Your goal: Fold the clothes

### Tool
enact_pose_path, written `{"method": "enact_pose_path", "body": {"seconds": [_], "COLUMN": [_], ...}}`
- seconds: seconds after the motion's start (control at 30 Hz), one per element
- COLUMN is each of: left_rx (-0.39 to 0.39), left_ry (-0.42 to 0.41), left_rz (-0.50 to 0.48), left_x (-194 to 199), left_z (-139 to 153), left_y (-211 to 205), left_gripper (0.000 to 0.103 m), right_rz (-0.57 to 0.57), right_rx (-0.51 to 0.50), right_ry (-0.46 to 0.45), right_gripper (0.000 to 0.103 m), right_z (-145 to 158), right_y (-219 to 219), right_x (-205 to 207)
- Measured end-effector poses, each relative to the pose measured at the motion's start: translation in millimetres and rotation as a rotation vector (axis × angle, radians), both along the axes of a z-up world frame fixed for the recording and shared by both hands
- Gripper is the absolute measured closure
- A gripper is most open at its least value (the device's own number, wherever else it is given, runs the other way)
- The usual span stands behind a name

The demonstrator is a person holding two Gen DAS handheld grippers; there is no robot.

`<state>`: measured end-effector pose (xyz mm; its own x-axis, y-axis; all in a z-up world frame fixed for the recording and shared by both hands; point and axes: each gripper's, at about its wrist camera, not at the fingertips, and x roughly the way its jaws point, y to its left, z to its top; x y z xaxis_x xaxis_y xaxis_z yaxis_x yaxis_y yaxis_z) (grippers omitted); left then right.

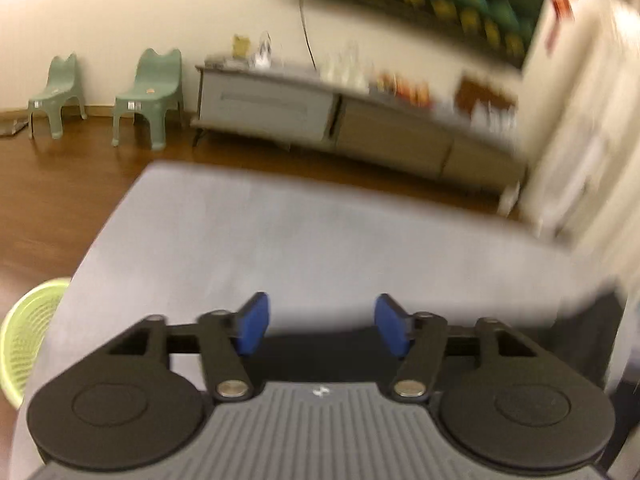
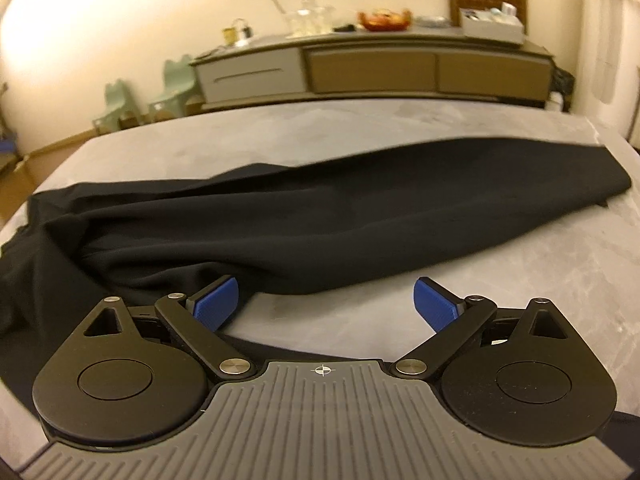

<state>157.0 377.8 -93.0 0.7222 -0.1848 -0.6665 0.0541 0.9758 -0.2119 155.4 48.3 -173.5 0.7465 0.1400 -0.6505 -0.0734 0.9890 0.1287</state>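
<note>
A black garment [image 2: 248,224] lies bunched in a long roll across the grey table [image 2: 360,128] in the right wrist view, from the near left to the far right. My right gripper [image 2: 326,300] is open and empty just in front of it, its left pad [image 2: 216,300] at the cloth's near edge. My left gripper [image 1: 322,324] is open and empty above the grey table [image 1: 280,232]. Dark cloth [image 1: 592,332] shows at the right edge of that blurred view.
A light green mesh basket [image 1: 28,336] stands at the table's left side. Two green child chairs [image 1: 152,92] and a long low cabinet [image 2: 380,64] with bottles and boxes stand along the far wall. Wooden floor lies beyond the table.
</note>
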Motion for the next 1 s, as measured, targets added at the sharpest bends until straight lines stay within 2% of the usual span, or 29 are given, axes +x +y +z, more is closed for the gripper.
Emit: {"method": "enact_pose_path", "body": {"seconds": [0.13, 0.2, 0.27, 0.3, 0.33, 0.37, 0.43, 0.47, 0.5, 0.53, 0.57, 0.6, 0.63, 0.67, 0.73, 0.83, 0.9, 0.93, 0.97, 1.0], "left_rx": [0.067, 0.055, 0.043, 0.037, 0.028, 0.020, 0.065, 0.089, 0.133, 0.176, 0.175, 0.174, 0.174, 0.173, 0.170, 0.096, 0.088, 0.095, 0.111, 0.130], "left_ry": [0.084, 0.051, 0.019, 0.002, -0.024, -0.048, -0.022, -0.009, 0.005, 0.017, -0.007, -0.031, -0.055, -0.078, -0.128, -0.241, -0.254, -0.245, -0.228, -0.214], "left_rz": [-0.006, -0.064, -0.122, -0.151, -0.184, -0.216, -0.272, -0.300, -0.305, -0.310, -0.303, -0.297, -0.290, -0.283, -0.270, -0.253, -0.285, -0.296, -0.296, -0.293], "left_x": [-90, -129, -169, -189, -193, -197, -191, -188, -180, -173, -168, -163, -159, -154, -145, -137, -125, -117, -109, -102], "left_z": [-48, -49, -50, -50, -50, -51, -65, -71, -77, -81, -70, -59, -47, -36, -13, 46, 73, 81, 88, 93], "left_y": [9, 8, 6, 5, -2, -10, -36, -49, -60, -71, -73, -75, -77, -80, -84, -99, -119, -133, -147, -159], "left_gripper": [0.036, 0.035, 0.027, 0.018, 0.007, 0.002, 0.002, 0.005, 0.026, 0.065, 0.085, 0.097, 0.098, 0.098, 0.098, 0.098, 0.098, 0.098, 0.098, 0.098], "right_rz": [0.200, 0.316, 0.429, 0.482, 0.528, 0.561, 0.572, 0.571, 0.564, 0.551, 0.538, 0.525, 0.494, 0.440, 0.313, 0.111, 0.039, 0.041, 0.060, 0.100], "right_rx": [0.013, 0.027, 0.037, 0.034, 0.022, -0.007, -0.098, -0.146, -0.183, -0.208, -0.232, -0.257, -0.271, -0.282, -0.308, -0.278, -0.270, -0.235, -0.196, -0.152], "right_ry": [-0.066, -0.094, -0.115, -0.121, -0.127, -0.132, -0.126, -0.121, -0.103, -0.071, -0.039, -0.007, 0.004, -0.010, -0.082, -0.161, -0.180, -0.185, -0.191, -0.197], "right_gripper": [0.002, 0.001, 0.001, 0.001, 0.001, 0.001, 0.001, 0.001, 0.002, 0.015, 0.033, 0.085, 0.099, 0.103, 0.103, 0.103, 0.101, 0.092, 0.087, 0.064], "right_z": [12, 15, 16, 15, 14, 11, 1, -5, -10, -14, -18, -23, -23, -16, 9, 42, 47, 46, 45, 43], "right_y": [27, 45, 65, 76, 87, 98, 114, 120, 123, 121, 120, 119, 115, 108, 86, 41, 21, 16, 16, 21], "right_x": [-19, -28, -36, -41, -45, -48, -50, -51, -49, -45, -41, -37, -31, -26, -21, -12, -9, -11, -13, -16]}}
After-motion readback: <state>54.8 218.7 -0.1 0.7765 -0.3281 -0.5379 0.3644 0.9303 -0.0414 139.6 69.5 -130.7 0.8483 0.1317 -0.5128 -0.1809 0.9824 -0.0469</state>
